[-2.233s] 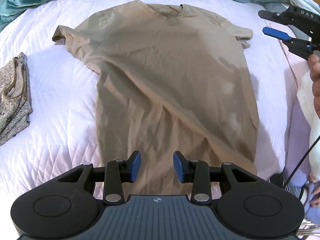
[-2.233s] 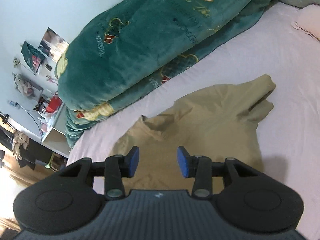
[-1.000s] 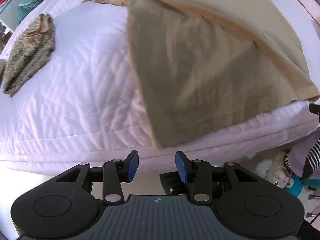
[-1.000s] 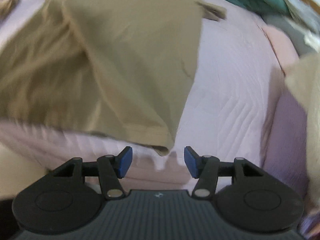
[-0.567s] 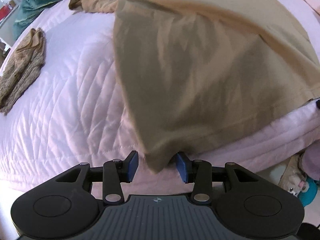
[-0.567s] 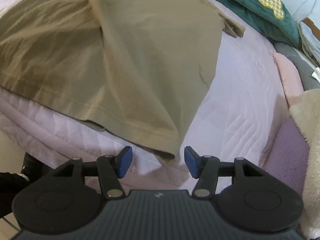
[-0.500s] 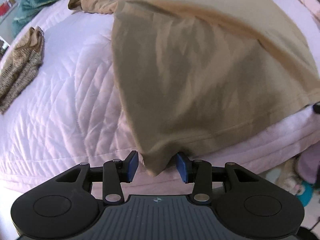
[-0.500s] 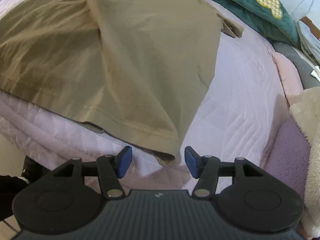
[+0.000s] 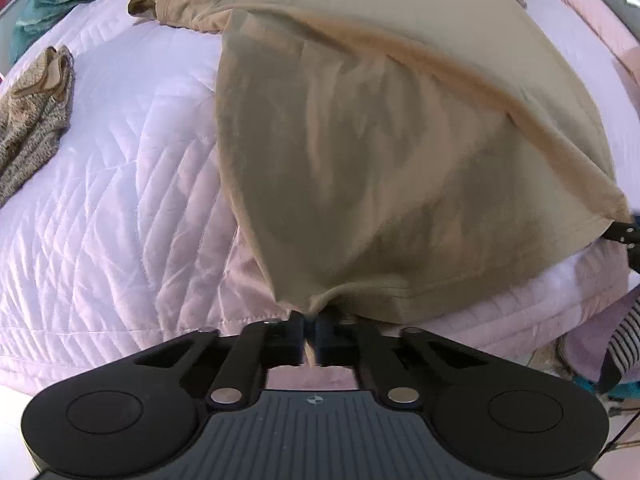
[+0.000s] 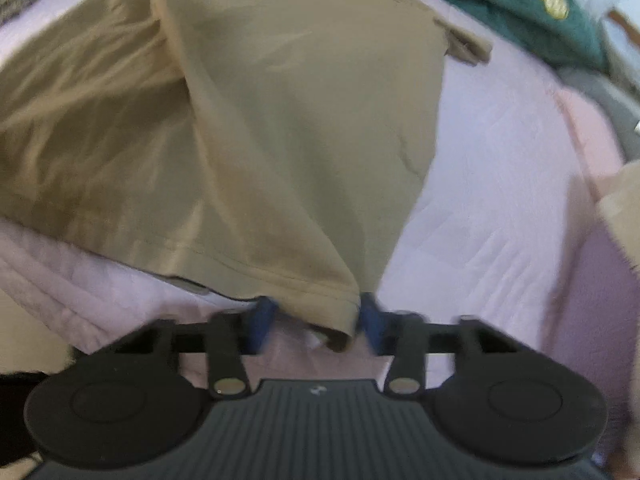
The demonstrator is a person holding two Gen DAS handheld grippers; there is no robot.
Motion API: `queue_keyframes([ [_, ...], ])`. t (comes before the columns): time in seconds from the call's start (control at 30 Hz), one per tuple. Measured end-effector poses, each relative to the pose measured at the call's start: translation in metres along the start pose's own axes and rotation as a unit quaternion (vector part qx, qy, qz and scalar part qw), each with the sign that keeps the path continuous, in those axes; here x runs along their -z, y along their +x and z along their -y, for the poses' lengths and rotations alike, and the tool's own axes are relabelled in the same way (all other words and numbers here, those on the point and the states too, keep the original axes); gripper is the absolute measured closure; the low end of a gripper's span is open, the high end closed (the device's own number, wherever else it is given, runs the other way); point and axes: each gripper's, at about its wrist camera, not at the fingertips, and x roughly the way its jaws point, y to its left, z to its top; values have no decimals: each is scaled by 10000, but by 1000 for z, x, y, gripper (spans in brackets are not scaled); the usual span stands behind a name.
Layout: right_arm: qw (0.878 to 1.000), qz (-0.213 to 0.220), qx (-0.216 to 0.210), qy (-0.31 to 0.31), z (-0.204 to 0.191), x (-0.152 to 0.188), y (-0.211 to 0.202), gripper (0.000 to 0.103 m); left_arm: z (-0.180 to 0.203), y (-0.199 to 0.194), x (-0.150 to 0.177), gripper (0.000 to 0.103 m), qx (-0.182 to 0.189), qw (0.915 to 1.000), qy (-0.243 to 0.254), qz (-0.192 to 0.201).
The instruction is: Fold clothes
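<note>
The left gripper (image 9: 310,330) pinches the shirt (image 9: 380,140) hem corner (fingers pressed together). The right gripper (image 10: 316,318) is closing, the other corner between its 2 fingers, on the bed (image 9: 120,200).

Left claw (image 9: 311,330) went from open around the tan t-shirt (image 9: 392,128) hem corner to clamped tight on it, fabric now bunched at the tips. Right claw (image 10: 316,320) jaws closing in on the other hem corner (image 10: 340,320), which now sits between the blue pads; view blurred.
</note>
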Motion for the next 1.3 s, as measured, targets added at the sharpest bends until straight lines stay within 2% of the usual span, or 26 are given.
queue_keyframes([
  [0.03,10000,-28,-19,-23,-1,0,1,100,-1,1,0,100,44,10000,-61,10],
  [0.17,9998,-74,-100,156,2,-1,-10,100,-8,-18,4,100,186,9996,-120,151],
  [0.3,9999,3,-139,87,-4,2,-44,100,-28,-46,9,100,235,9992,-200,248],
  [0.43,9994,-128,-332,24,-14,9,-65,102,-43,-64,22,100,212,9992,-217,262],
  [0.6,9974,-445,-487,280,-13,19,-56,102,-60,-59,33,100,173,9994,-285,52],
  [0.83,9953,-708,-604,258,-15,25,-40,102,-63,-37,46,100,95,9988,-416,-237],
  [0.9,9938,-822,-688,307,-15,31,-42,102,-62,-42,48,100,154,9989,-379,-214],
  [1.0,9938,-739,-759,328,-16,33,-53,102,-64,-43,47,100,303,9985,-396,-210],
  [1.03,9942,-701,-744,342,-16,31,-56,102,-65,-42,45,98,314,9983,-418,-248],
  [1.07,9948,-655,-704,348,-16,29,-58,102,-66,-41,44,90,321,9981,-444,-289],
  [1.1,9955,-630,-626,342,-16,25,-59,102,-66,-40,43,88,328,9978,-470,-331],
  [1.13,9959,-645,-540,332,-16,23,-58,96,-67,-39,44,82,302,9974,-525,-397],
  [1.17,9962,-667,-449,329,-16,21,-58,87,-69,-40,46,67,198,9973,-563,-438],
  [1.2,9964,-676,-379,357,-13,21,-58,80,-70,-42,49,58,118,9970,-596,-470],
  [1.23,9962,-659,-370,424,-9,21,-58,63,-71,-45,52,52,104,9968,-648,-450],
  [1.27,9958,-646,-412,504,-4,23,-60,59,-71,-49,52,52,114,9971,-640,-400],
  [1.3,9951,-650,-480,566,-2,24,-62,59,-71,-54,53,52,126,9973,-631,-348],
])
